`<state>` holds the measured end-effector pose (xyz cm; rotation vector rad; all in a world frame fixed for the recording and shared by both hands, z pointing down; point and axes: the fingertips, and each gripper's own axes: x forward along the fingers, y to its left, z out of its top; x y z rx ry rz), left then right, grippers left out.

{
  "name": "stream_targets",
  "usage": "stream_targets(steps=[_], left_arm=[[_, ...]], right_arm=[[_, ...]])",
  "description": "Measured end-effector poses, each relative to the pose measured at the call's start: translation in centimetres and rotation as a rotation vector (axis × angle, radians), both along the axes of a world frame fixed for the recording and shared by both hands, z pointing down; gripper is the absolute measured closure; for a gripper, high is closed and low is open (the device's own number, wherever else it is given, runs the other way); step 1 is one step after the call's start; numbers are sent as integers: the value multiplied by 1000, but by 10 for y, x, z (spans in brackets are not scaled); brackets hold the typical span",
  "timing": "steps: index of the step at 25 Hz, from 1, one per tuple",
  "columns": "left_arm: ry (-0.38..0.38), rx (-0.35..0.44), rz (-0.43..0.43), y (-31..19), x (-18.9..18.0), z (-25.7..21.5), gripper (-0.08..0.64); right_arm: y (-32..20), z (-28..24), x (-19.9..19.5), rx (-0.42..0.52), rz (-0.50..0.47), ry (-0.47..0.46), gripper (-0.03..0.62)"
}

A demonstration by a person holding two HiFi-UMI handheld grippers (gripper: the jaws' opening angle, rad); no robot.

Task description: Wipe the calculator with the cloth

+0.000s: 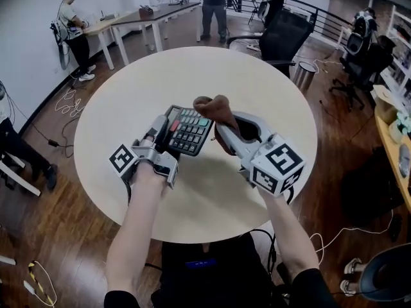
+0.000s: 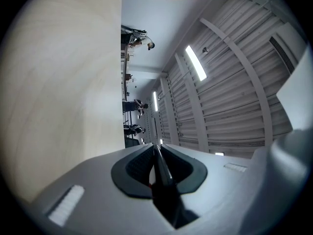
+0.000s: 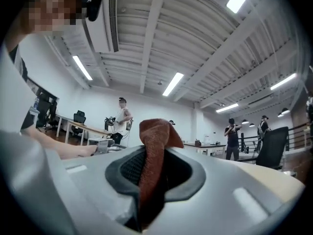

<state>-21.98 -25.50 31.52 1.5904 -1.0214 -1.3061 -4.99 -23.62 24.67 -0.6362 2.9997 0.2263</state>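
Calculator (image 1: 191, 132) clamped by left gripper (image 1: 166, 128) jaws; right gripper (image 1: 223, 126) jaws pinch cloth (image 1: 215, 108) beside it.

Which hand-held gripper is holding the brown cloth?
The right hand-held gripper: its jaws are clamped on the brown cloth. The left hand-held gripper grips the calculator by its edge instead.

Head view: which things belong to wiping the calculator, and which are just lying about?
Job: calculator, gripped by the left tongs; brown cloth, gripped by the right tongs.
Lying about: office chair, floor cables, far desks.
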Motion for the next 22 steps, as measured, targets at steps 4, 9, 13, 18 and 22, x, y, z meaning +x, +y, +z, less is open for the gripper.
stream_targets(steps=[4,9,13,18,22], left_arm=[[3,-21,-51,1,-9,6,506],[-27,-41,-43,-6,-12,19,507],[-233,-50,249,-18,5,14,506],[-551,-66,567,-25,30,20,505],[-753,-66,735,-36,49,22,505]], right_arm=[[43,28,-15,26,-83,70,515],[116,70,-35,105,-353,303,515],[122,52,-29,80,-400,200,515],[33,53,13,-82,-173,213,515],[-18,72,26,-245,-55,279,515]])
